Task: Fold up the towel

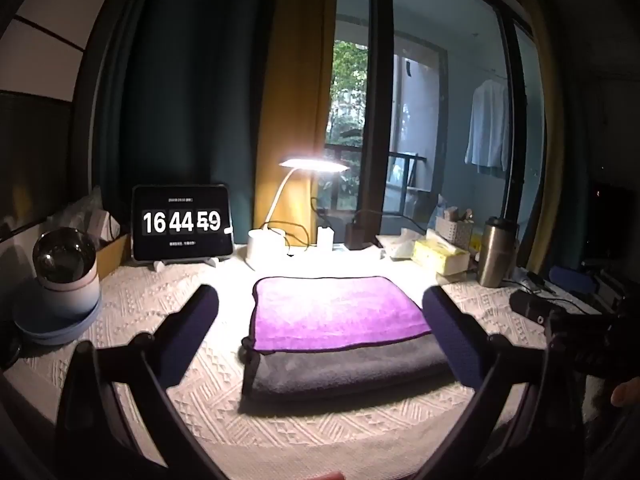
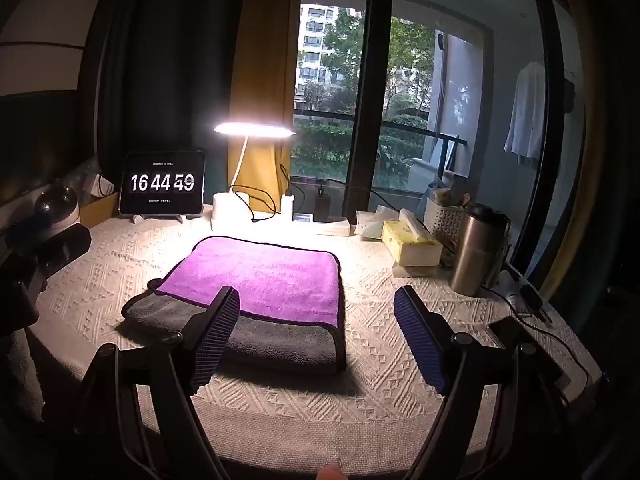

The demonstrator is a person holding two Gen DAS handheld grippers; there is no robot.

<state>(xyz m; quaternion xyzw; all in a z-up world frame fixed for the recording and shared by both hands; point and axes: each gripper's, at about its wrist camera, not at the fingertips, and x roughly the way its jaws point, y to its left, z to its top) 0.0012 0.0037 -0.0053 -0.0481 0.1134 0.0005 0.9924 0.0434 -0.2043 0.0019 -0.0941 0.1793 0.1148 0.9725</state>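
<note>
The towel (image 1: 340, 332) sits folded on the bench (image 1: 160, 304), purple face up with a grey layer showing along its near edge, right under the glowing desk lamp (image 1: 314, 166). The left hand-held gripper (image 1: 320, 312) hangs above the near side of the bench, released, fingers spread wide either side of the towel and gripping nothing. The right hand-held gripper (image 2: 316, 316) is released too, its left finger (image 2: 216, 332) over the towel's near grey edge, the other over bare cloth. Behind, a tablet clock (image 1: 182, 222) stands at the left; a tissue box (image 2: 412, 242) and steel tumbler (image 2: 476, 250) sit at the right.
</note>
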